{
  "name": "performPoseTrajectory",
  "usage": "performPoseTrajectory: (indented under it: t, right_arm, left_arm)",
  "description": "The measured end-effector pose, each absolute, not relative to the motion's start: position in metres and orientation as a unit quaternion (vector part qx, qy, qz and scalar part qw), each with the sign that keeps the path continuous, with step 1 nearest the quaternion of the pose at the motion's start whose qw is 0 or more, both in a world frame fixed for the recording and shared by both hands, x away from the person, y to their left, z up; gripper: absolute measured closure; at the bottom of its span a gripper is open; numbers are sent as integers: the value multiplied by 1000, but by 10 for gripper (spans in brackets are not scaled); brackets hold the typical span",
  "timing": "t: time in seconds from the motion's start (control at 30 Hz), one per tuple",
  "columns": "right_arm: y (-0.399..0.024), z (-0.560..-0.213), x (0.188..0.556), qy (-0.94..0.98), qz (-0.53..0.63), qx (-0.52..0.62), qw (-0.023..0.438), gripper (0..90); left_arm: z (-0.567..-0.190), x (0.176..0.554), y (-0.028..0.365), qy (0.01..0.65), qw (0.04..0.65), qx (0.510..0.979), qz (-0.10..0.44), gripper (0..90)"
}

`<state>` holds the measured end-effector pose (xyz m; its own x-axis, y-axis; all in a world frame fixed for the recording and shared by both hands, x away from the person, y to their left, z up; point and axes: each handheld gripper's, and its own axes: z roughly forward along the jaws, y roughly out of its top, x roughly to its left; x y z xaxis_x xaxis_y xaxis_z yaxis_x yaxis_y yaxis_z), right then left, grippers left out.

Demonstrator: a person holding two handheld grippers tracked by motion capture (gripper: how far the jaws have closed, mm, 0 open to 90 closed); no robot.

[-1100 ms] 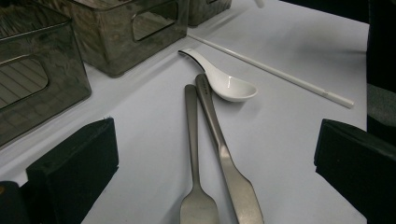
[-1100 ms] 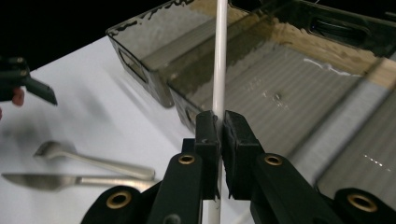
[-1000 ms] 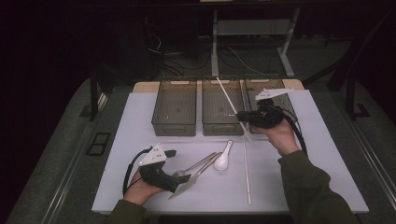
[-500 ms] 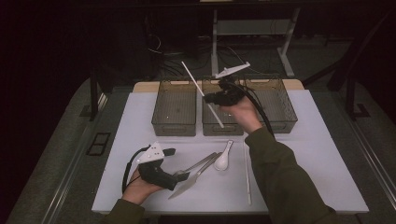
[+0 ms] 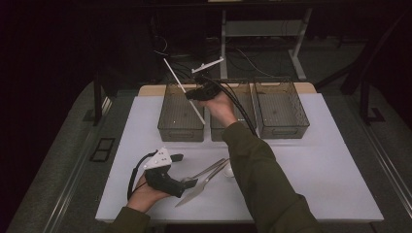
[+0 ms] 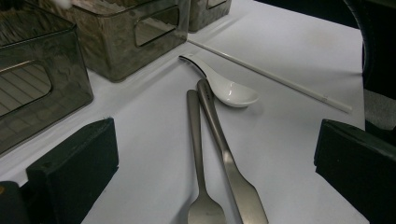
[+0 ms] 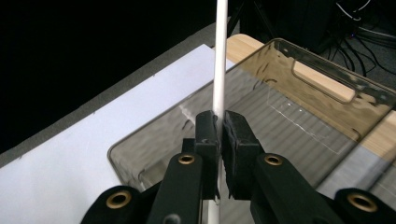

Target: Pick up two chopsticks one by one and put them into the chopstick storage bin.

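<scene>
My right gripper (image 5: 193, 94) (image 7: 220, 135) is shut on a long white chopstick (image 5: 176, 77) (image 7: 219, 56), held slanted above the left smoked-plastic bin (image 5: 180, 131) (image 7: 299, 116). Near the table's front edge my left gripper (image 5: 184, 171) (image 6: 215, 163) rests open, its jaws standing wide on either side of a steel fork (image 5: 206, 171) (image 6: 196, 149) and a steel knife (image 5: 198, 190) (image 6: 226, 154) that lie side by side. A white ceramic spoon (image 6: 233, 93) lies just beyond them, and a second white chopstick (image 6: 271, 77) lies flat behind it.
Three bins stand in a row at the back of the white mat (image 5: 320, 165): the left one, a middle bin (image 5: 217, 133) and a right bin (image 5: 283, 130). The person's right sleeve (image 5: 257, 174) crosses the mat's middle. Cables and a stand lie behind the table.
The right hand has carried the chopstick leftward, from over the right bin across the middle one to above the left bin. The left gripper has stayed put.
</scene>
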<state>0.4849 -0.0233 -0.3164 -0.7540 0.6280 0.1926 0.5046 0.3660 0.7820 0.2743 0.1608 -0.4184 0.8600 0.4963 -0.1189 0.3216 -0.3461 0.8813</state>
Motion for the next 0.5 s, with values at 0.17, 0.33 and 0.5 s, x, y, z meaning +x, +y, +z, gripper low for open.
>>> performPoseTrajectory:
  t: [0.17, 0.33, 0.5]
  right_arm:
    - [-7, -334, 491, 823, 441, 352, 64, 848]
    - [0, -354, 491, 830, 420, 362, 57, 847]
    - [1, -368, 491, 834, 399, 377, 54, 847]
  left_arm:
    - [-418, 274, 161, 251, 517, 814, 84, 0]
    - [-418, 274, 160, 252, 516, 815, 82, 0]
    - [-418, 273, 160, 252, 516, 814, 81, 0]
